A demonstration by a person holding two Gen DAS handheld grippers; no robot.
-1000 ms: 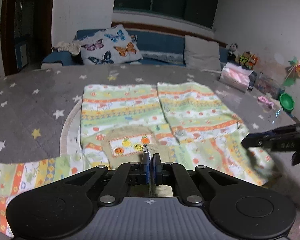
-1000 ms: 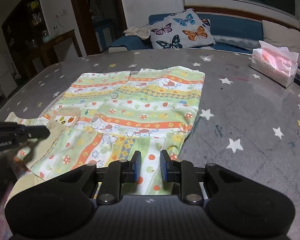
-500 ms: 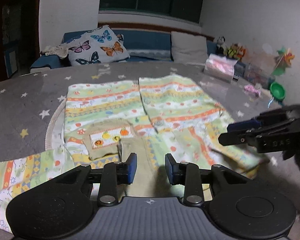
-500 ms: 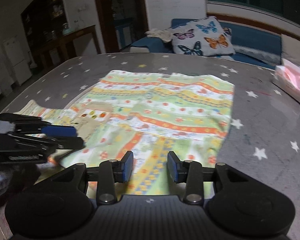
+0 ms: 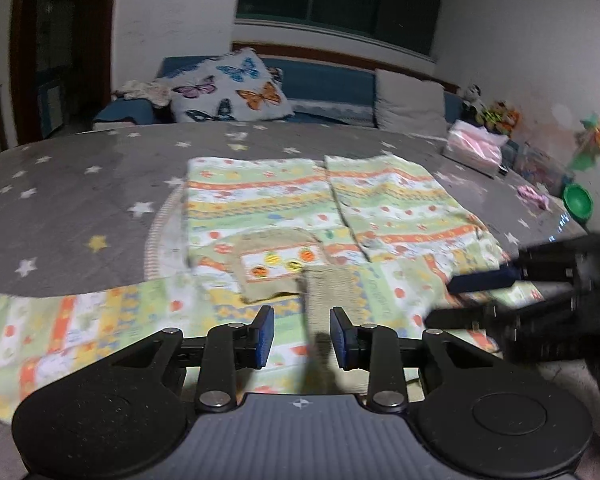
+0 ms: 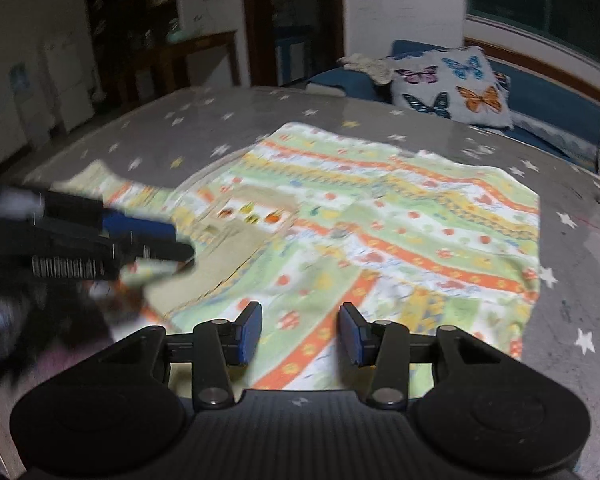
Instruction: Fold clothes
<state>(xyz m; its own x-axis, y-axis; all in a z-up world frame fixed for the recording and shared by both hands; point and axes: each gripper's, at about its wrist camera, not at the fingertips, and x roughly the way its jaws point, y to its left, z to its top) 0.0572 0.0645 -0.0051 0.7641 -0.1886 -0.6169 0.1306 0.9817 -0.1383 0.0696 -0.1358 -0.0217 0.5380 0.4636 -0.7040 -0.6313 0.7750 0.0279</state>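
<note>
A: Both sets of tongs have let go since a second ago. The left gripper (image 5: 302, 338), then pinched on a fold of the garment (image 5: 284, 216), now stands with its blue pads apart and nothing clamped between them.

B: And the right gripper (image 6: 298, 334)?

A: Its jaws are opening too, with only flat cloth seen below the gap and neither pad pressing on it. It has also swung across, so that the left gripper (image 6: 148, 236) now shows closer in at the left of its view.

B: Where does the garment lie?

A: Spread on the grey star-print table cover (image 5: 80, 200), straight ahead of both pairs of tongs. Its near hem runs under the fingertips, and a sleeve (image 5: 40, 332) trails off to the left of the left tongs.

B: The tan collar?

A: The collar (image 5: 272, 264) with its fruit label sits just ahead of the left tongs, slightly to their left.

B: What lies beyond?

A: A butterfly cushion (image 5: 232, 88) on a blue sofa (image 5: 328, 80) past the far edge, and a pink tissue pack (image 5: 476, 148) ahead and to the right. The right gripper (image 5: 484, 280) reaches in from the right of the left tongs, blurred.
</note>
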